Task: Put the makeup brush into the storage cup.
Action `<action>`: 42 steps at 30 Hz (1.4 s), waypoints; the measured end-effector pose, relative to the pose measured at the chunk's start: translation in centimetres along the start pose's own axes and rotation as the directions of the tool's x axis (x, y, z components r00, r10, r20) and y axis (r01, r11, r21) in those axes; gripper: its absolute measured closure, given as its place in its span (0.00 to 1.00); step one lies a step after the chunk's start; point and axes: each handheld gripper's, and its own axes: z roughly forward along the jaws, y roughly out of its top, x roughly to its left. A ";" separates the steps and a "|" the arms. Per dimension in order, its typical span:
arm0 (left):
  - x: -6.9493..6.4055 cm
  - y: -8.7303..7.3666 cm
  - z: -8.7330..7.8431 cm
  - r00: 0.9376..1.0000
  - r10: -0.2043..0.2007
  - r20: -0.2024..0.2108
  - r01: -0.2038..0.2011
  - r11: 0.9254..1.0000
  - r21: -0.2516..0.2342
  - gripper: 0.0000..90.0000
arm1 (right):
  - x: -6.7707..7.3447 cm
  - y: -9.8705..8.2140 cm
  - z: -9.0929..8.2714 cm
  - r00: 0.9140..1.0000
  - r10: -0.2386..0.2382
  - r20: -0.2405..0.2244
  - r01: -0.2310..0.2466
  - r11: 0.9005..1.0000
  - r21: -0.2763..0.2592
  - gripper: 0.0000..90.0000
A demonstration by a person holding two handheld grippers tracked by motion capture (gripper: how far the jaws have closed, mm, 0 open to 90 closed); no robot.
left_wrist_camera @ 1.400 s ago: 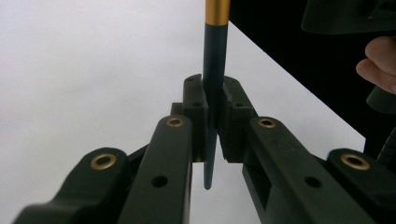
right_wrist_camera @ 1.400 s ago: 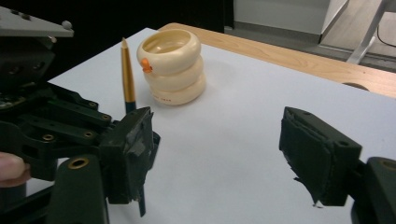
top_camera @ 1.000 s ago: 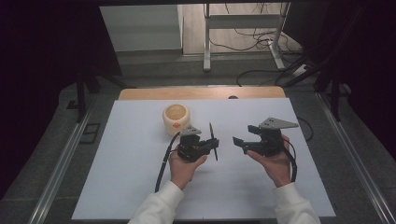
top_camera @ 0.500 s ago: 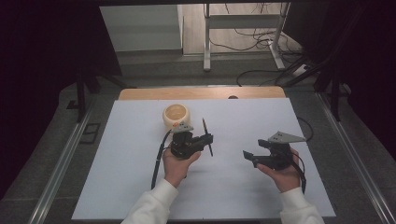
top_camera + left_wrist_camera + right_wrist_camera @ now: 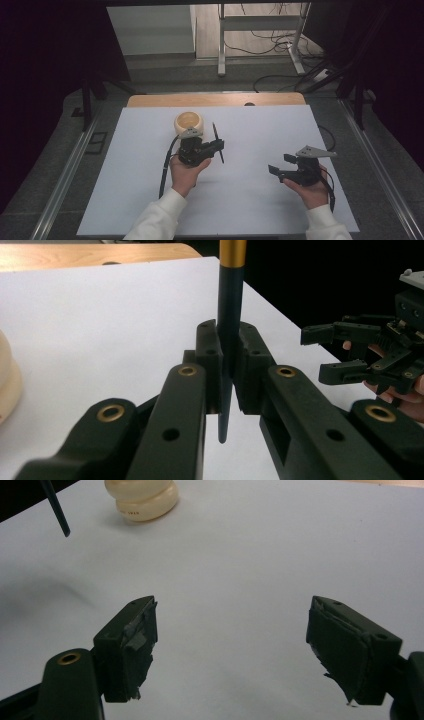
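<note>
My left gripper [image 5: 218,145] is shut on a thin dark stick [image 5: 217,141] with a gold band, held just right of a cream round pot [image 5: 188,121]. In the left gripper view the stick [image 5: 230,300] stands upright, clamped between the two pads [image 5: 207,347] of my left gripper [image 5: 227,347], its pointed end hanging below them. My right gripper [image 5: 277,171] sits low over the white sheet at the right, open and with nothing in it. In the right gripper view its jaws [image 5: 232,630] stand wide apart, with the pot [image 5: 142,500] and the stick's tip [image 5: 57,510] far ahead.
A white sheet [image 5: 260,125] covers the table, with a strip of bare wood [image 5: 215,99] along its far edge. Metal rails run along both sides. The right gripper [image 5: 350,352] shows at the right of the left gripper view, beyond the sheet's edge.
My right gripper has sunk and drawn back toward the near right of the sheet. My left gripper with the stick has shifted slightly toward the pot.
</note>
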 end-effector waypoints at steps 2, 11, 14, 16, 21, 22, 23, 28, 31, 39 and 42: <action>0.0 0.2 -0.1 1.000 -0.004 0.002 0.004 1.000 -0.008 0.92 | 0.0 0.0 0.1 1.000 0.000 0.001 0.000 1.000 0.001 0.24; 0.3 1.3 -0.5 1.000 0.001 -0.009 -0.001 1.000 -0.024 0.92 | -0.4 0.1 0.1 1.000 0.002 0.001 -0.002 1.000 0.007 0.24; 0.5 1.7 -0.7 1.000 0.005 -0.014 -0.005 1.000 -0.023 0.92 | -0.5 0.1 0.1 1.000 0.002 0.007 -0.002 1.000 0.008 0.24; 0.6 1.9 -0.8 1.000 0.006 -0.017 -0.006 1.000 -0.025 0.92 | -0.6 0.2 0.1 1.000 0.002 0.010 -0.002 1.000 0.009 0.24; 1.0 2.4 -1.0 1.000 0.004 -0.028 -0.005 0.999 -0.032 0.92 | -0.7 0.2 0.1 1.000 0.002 0.014 -0.002 1.000 0.012 0.24; 1.1 2.4 -1.1 1.000 0.005 -0.030 -0.006 0.999 -0.034 0.92 | -0.7 0.2 0.2 1.000 0.001 0.014 -0.001 1.000 0.011 0.24; 1.2 2.5 -1.1 1.000 0.001 -0.029 -0.002 0.999 -0.037 0.92 | -0.7 0.2 0.2 1.000 0.002 0.013 -0.003 1.000 0.011 0.24; 1.7 2.8 -1.4 0.999 -0.008 -0.037 0.007 0.999 -0.041 0.92 | -0.7 0.2 0.2 1.000 0.002 0.015 -0.002 1.000 0.014 0.24; 1.9 3.0 -1.6 0.999 -0.008 -0.046 0.006 0.999 -0.044 0.92 | -0.7 0.2 0.2 1.000 -0.001 0.014 0.000 1.000 0.015 0.24; 2.3 3.7 -2.2 0.998 -0.007 -0.065 0.004 0.998 -0.055 0.92 | -0.7 0.2 0.3 1.000 -0.002 0.017 0.002 1.000 0.019 0.24; 2.5 4.0 -2.3 0.997 -0.004 -0.071 0.000 0.998 -0.056 0.92 | -0.8 0.2 0.3 1.000 -0.001 0.015 0.001 1.000 0.016 0.24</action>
